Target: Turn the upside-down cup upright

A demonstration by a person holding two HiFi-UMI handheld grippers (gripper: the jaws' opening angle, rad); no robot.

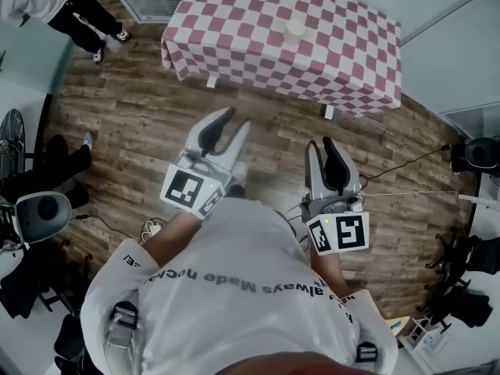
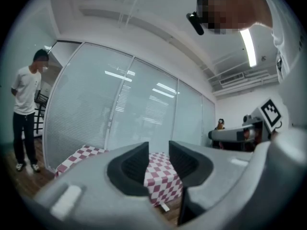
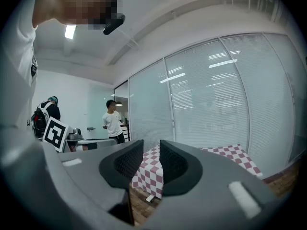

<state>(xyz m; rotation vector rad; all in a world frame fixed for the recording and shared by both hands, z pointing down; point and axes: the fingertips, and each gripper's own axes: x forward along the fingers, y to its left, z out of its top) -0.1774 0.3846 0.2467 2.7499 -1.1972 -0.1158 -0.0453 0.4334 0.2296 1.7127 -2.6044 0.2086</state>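
Note:
A small pale cup (image 1: 295, 28) stands on the table with the red-and-white checked cloth (image 1: 234, 22) at the far side of the room; it is too small to tell which way up it is. Both grippers are held level over the wooden floor, well short of the table. My left gripper (image 1: 237, 121) is shut with nothing in it, and my right gripper (image 1: 319, 143) is shut and empty too. In the left gripper view the gripper (image 2: 158, 150) points at the checked table (image 2: 81, 153). The right gripper (image 3: 151, 147) also faces the table (image 3: 230, 152).
A person (image 1: 70, 6) stands left of the table, seen too in the left gripper view (image 2: 26, 104). Another person (image 3: 113, 121) stands at the back. A glass wall with blinds (image 2: 120, 109) runs behind the table. A chair (image 1: 39, 213), cables and stands (image 1: 469, 287) line the sides.

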